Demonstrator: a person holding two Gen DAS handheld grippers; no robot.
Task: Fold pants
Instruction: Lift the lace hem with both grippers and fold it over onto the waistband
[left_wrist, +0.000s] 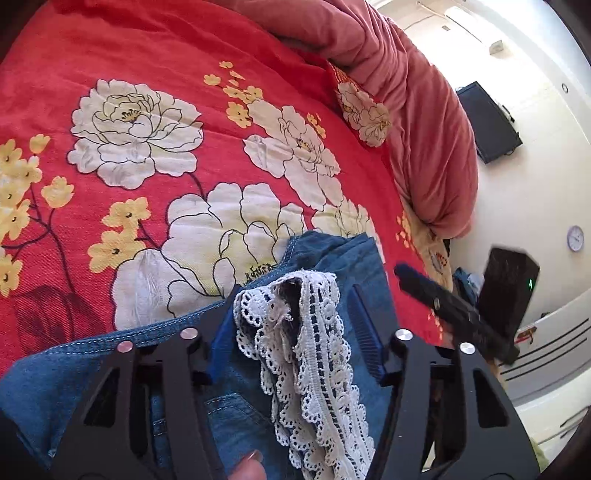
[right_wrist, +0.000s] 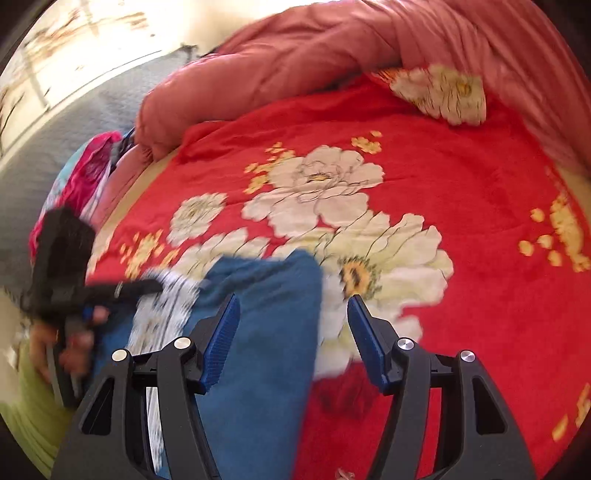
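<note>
Blue denim pants (left_wrist: 332, 266) with a white lace trim (left_wrist: 314, 350) lie bunched on a red floral bedspread (left_wrist: 155, 66). My left gripper (left_wrist: 295, 317) has its blue pads wide apart, with the lace and denim draped between them. In the right wrist view the pants (right_wrist: 266, 295) lie under my right gripper (right_wrist: 293, 325), which is open, one pad over the denim. The left gripper (right_wrist: 147, 286) shows there at the left, blurred, touching the lace (right_wrist: 162, 302). The right gripper (left_wrist: 424, 288) shows at the right in the left wrist view.
A rolled pink quilt (left_wrist: 417, 110) runs along the far side of the bed, also in the right wrist view (right_wrist: 295, 59). Colourful clothes (right_wrist: 88, 173) lie at the bed's left edge. A black screen (left_wrist: 487, 122) and a wall clock (left_wrist: 575, 238) are on the wall.
</note>
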